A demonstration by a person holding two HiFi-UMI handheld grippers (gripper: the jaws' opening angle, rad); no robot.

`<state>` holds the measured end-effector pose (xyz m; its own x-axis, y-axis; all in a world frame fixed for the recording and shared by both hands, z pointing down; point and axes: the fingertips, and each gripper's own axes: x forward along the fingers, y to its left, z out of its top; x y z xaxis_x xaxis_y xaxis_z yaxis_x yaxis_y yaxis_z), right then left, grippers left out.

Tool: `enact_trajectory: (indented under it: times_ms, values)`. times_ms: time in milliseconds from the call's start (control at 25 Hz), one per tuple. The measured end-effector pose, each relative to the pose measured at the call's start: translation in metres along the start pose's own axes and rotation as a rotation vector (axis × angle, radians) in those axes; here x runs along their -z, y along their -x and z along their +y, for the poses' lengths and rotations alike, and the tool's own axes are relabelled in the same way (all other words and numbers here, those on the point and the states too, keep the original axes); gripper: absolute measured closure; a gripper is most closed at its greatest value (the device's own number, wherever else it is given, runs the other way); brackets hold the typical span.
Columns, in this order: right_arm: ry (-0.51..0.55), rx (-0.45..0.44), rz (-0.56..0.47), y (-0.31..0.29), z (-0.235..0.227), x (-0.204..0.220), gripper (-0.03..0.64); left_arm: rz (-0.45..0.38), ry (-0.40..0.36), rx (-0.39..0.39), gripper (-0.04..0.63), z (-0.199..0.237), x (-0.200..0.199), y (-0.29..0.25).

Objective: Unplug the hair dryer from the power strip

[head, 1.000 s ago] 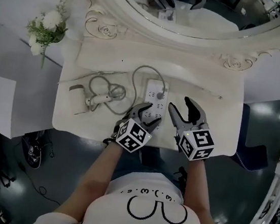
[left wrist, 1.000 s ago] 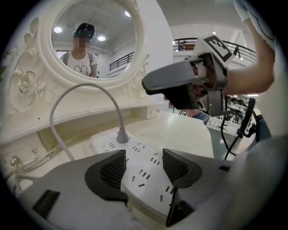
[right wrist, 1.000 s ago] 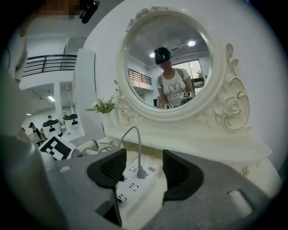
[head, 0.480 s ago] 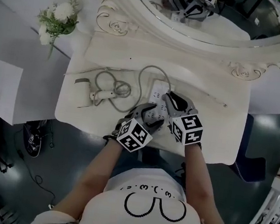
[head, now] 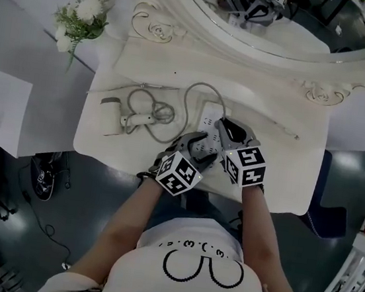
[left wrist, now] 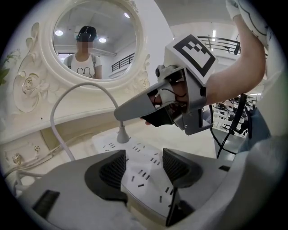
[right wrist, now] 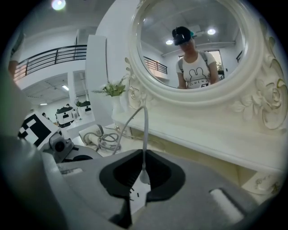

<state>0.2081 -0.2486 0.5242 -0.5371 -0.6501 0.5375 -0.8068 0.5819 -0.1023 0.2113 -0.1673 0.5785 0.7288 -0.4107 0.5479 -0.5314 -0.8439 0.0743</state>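
At the tabletop's [head: 279,168] near edge, the left gripper [head: 199,145] [left wrist: 144,164] sits on the near end of the white strip [head: 207,120] [left wrist: 139,155]. Its jaws straddle the strip, and the ribbed pads [left wrist: 112,168] press against its two long sides. Just beyond it, and touching nothing else, the right gripper [head: 224,126] [right wrist: 144,177] [left wrist: 123,113] angles down onto the far half of the strip. Its jaws have just been closing and are now clamped on the grey plug [left wrist: 122,136] [right wrist: 144,176], which stands upright in a socket and is not yet pulled out. From the plug the grey cord [head: 200,87] [left wrist: 67,99] [right wrist: 145,130] rises, arches over to the left and drops back to the tabletop. There it ends in a loose coil beside the dryer [head: 116,114] [right wrist: 90,134]. The dryer lies on its side near the tabletop's left edge, well apart from both grippers. Behind everything stands the mirror [head: 284,28] in its carved white frame, which reflects the person and the two marker cubes. A small bunch of white flowers [head: 82,18] sits off the tabletop's far left corner.
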Motion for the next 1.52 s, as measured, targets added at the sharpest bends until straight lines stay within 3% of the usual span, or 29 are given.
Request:
enact_trajectory:
  times_ms: [200,320,480,760,1000,1320,1520]
  values:
    - [-0.131,0.001,-0.028,0.003,-0.006,0.000,0.595,-0.003,0.037,-0.023,0.341,0.003,0.000,0.000]
    - [-0.060,0.018,-0.004,0.010,-0.003,0.004,0.595,-0.011,0.081,-0.054,0.390,0.007,-0.002,0.001]
    - [0.068,0.031,0.039,0.006,0.003,0.003,0.595,-0.003,0.049,-0.034,0.390,0.005,-0.001,0.001]
    - [-0.100,0.033,0.009,0.015,-0.009,0.004,0.594,0.004,0.044,-0.058,0.387,0.006,0.000,0.001]
    - [0.029,0.064,0.038,0.012,0.004,0.002,0.595,0.016,0.038,-0.038,0.387,0.003,0.000,0.001]
    - [-0.095,0.058,-0.007,0.016,-0.008,0.002,0.594,0.003,0.069,-0.055,0.390,0.005,-0.001,0.002]
    - [0.008,0.067,0.029,0.020,0.006,0.004,0.595,0.008,0.061,-0.045,0.390,0.005,0.000,0.002]
